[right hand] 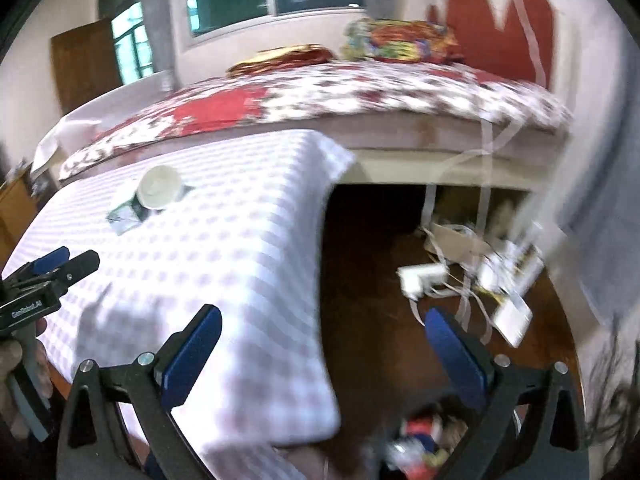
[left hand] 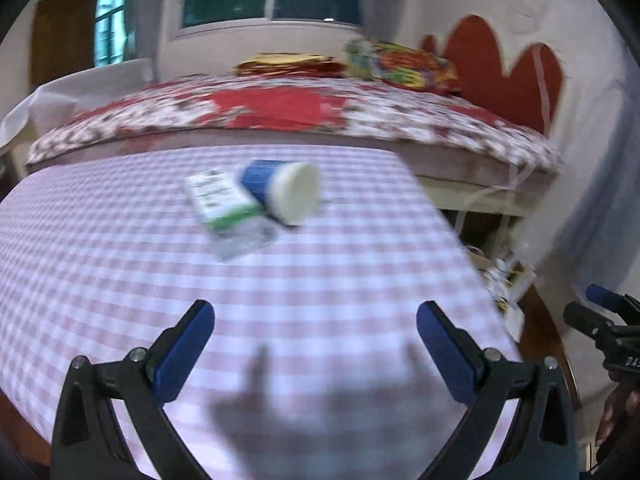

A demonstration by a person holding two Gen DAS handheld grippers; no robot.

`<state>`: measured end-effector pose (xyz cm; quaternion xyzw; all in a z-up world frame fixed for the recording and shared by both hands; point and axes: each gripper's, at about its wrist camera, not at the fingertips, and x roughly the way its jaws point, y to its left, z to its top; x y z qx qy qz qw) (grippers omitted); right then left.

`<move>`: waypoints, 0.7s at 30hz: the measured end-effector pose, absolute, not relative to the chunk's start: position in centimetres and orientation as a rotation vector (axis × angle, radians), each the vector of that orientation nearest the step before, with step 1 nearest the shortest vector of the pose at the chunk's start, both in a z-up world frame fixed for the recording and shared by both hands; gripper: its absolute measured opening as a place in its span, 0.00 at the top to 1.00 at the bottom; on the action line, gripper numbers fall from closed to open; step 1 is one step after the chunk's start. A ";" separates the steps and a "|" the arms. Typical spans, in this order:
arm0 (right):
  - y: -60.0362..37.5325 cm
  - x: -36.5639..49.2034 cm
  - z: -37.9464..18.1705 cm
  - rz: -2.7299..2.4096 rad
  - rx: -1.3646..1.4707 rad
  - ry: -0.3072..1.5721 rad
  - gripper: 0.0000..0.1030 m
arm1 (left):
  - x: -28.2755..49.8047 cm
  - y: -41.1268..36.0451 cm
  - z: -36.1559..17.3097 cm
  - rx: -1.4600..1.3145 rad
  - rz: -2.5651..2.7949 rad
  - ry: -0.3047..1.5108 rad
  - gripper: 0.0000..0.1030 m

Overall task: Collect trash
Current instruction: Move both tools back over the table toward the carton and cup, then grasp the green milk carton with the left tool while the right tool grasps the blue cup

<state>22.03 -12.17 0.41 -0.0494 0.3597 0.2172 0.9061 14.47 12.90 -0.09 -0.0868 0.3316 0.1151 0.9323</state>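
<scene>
Lying tipped on checked tablecloth [left hand: 120, 272]: blue paper cup [left hand: 280, 190], beside carton [left hand: 218, 200].

We hold our left gripper [left hand: 315, 354] above the checked tablecloth [left hand: 120, 280], its two blue-padded fingers [left hand: 184, 350] spread wide with nothing between them. Our right gripper [right hand: 322, 360] hangs past the tablecloth's corner edge, fingers equally wide apart and empty, our left hand [right hand: 16, 364] gripping its handle nearby.

Blue-and-white cup [left hand: 282, 190], pink-checked tablecloth [left hand: 120, 264], red floral bedspread [left hand: 280, 108]
</scene>
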 end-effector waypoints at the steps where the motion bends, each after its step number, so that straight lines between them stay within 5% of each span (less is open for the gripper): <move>1: -11.0 22.5 0.4 0.466 -0.110 0.742 0.07 | 14.7 14.2 -0.3 -0.187 0.261 0.676 0.02; 6: -4.9 25.5 0.0 0.564 -0.136 0.759 0.19 | 15.5 17.4 -0.8 -0.201 0.302 0.680 0.03; 21: 6.0 33.6 -2.6 0.658 -0.254 0.832 0.29 | 23.1 21.9 -3.2 -0.231 0.332 0.775 0.11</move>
